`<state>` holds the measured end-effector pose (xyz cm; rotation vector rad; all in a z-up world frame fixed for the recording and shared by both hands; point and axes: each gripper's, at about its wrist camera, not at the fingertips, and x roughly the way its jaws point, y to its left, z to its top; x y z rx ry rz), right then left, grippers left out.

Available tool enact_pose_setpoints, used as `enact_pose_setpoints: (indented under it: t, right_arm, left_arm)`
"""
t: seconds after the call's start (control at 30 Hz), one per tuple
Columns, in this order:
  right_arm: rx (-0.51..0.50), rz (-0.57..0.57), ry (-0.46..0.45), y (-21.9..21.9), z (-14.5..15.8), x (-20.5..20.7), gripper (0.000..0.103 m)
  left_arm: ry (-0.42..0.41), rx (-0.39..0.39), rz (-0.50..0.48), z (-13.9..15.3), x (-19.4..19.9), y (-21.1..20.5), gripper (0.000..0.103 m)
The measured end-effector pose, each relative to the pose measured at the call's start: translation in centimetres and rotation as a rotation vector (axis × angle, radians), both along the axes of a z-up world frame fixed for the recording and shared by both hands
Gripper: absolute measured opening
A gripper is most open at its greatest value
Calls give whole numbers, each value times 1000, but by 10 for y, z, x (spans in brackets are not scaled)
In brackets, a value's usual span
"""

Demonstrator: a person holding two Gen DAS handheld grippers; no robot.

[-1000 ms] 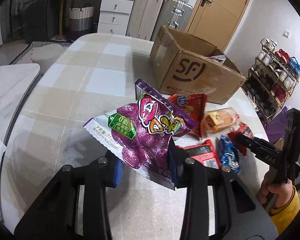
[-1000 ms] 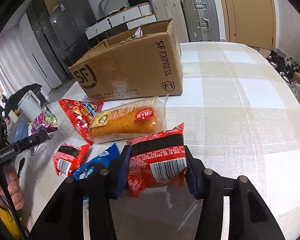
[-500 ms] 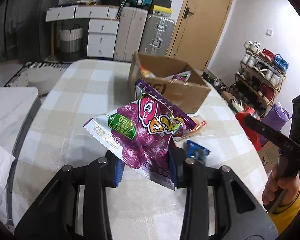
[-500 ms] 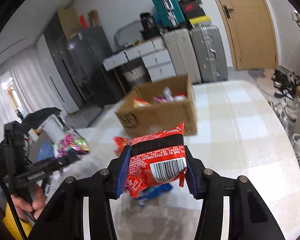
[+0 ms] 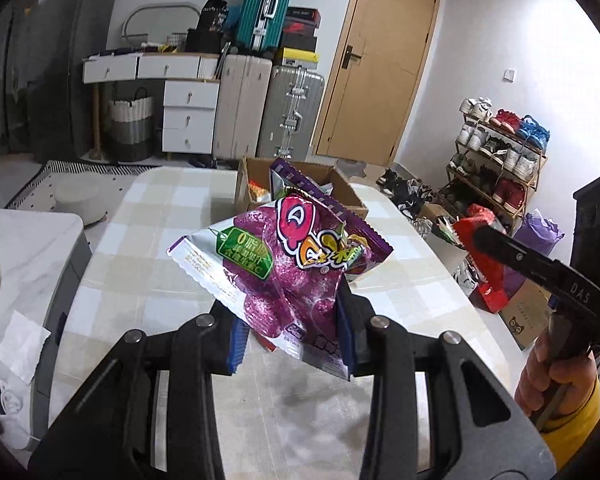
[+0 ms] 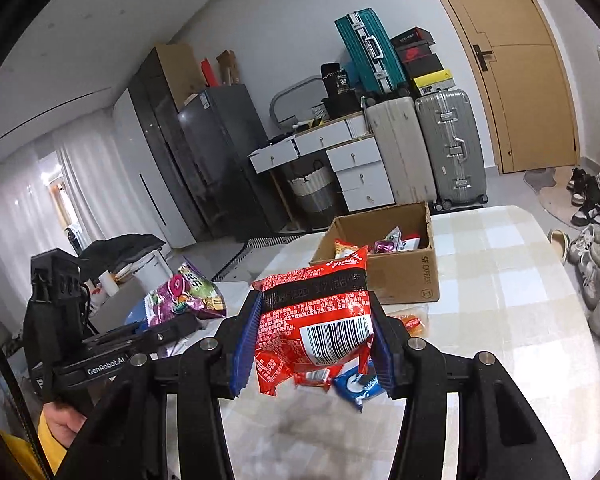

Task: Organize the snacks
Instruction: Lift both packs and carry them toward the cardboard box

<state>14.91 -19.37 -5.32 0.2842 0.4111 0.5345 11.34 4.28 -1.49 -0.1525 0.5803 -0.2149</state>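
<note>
While you hold both snacks above the checked table [image 5: 148,216], the open cardboard box [image 6: 404,280] waits at its far end, already part-filled. Your left gripper [image 5: 290,334] is clamped on the purple snack bag [image 5: 284,264] by its lower edge; it is light, puffy and slick, so pinch the crimped seam, not the belly. Your right gripper [image 6: 314,346] squeezes the smaller red packet [image 6: 320,320] across its middle; soft, likely crushable. Since a second ago both hands have risen from table level, and the box now looks farther and lower.
</note>
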Motion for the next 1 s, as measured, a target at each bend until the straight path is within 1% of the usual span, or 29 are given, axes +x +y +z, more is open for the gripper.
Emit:
enact_pose_setpoints:
  t: [0.1,0.2,0.27,0.37,0.5,0.63,0.7,0.93,1.0]
  right_arm:
    - [1,9,-5,3,3,-10,49]
    - [-11,4,-5,5,6,-12,50]
    - [-23,-17,12,6,7,-8,50]
    - [2,-24,38,1,9,-3,50]
    - [-11,-29,23,1,19,1,50]
    - [-43,-13,-17,7,33,10,50]
    - [-67,-7,-51,11,41,15,50]
    - [-73,-11,-121,7,64,45,50]
    - [-110,-46,-159,7,69,60,50]
  left_arm:
    - [-15,-1,-3,11,-16,-4,33]
    - [-30,-5,-6,21,-29,-4,33]
    - [-42,-7,-11,28,-37,-4,33]
    - [-56,4,-16,38,-48,-3,33]
    - [-63,5,-22,49,-49,-5,33]
    - [-71,10,-50,58,-38,-10,33]
    - [-72,7,-50,62,-27,-9,33]
    - [-92,21,-29,82,17,-9,33]
    - [-92,30,-8,85,30,-10,33]
